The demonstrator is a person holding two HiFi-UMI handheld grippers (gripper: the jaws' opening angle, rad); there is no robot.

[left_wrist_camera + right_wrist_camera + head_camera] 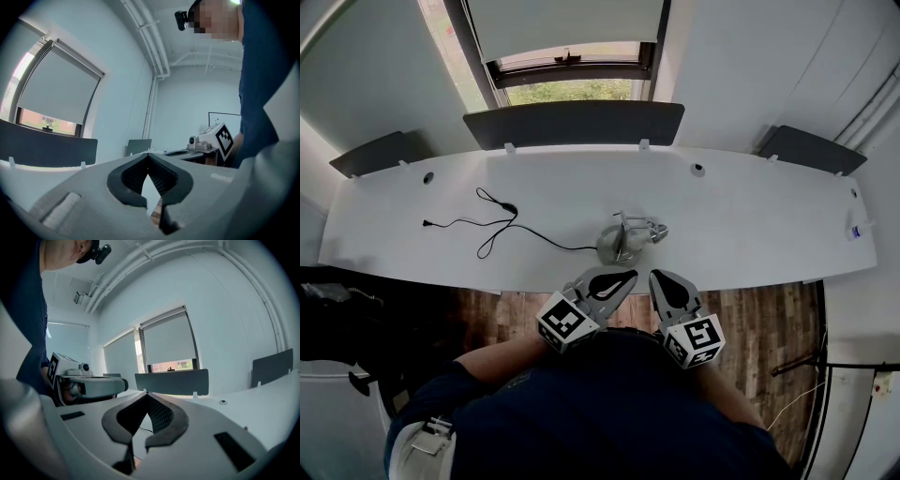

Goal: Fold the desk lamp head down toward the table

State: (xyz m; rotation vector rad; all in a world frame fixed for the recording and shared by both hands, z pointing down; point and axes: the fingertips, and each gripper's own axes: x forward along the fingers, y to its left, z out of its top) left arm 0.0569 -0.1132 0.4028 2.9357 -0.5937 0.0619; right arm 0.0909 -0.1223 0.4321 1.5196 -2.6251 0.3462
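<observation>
The desk lamp [626,238] stands on the white table [750,225], close to the table's near edge. It has a round silver base, and its head lies just to the right of that base. From straight above I cannot tell how far the head is folded. A thin black cable [502,225] runs off from the lamp's base to the left, loops once, and ends well left of the lamp.

On my side of the lamp, just past the table's edge, I hold both grippers side by side with their tips towards it, and neither touches it. My left gripper [623,278] sits below the lamp's base and my right gripper [662,279] just right of that, below the lamp's head. In the left gripper view the two dark pads meet at the tip with nothing between them. The right gripper view shows the same, jaws together and empty.

Beyond the lamp, a dark divider panel [572,122] stands along the table's far edge, and behind that is a window [572,89] with the blind most of the way down. Wooden floor [769,319] shows on the near side of the lamp, under my grippers.
</observation>
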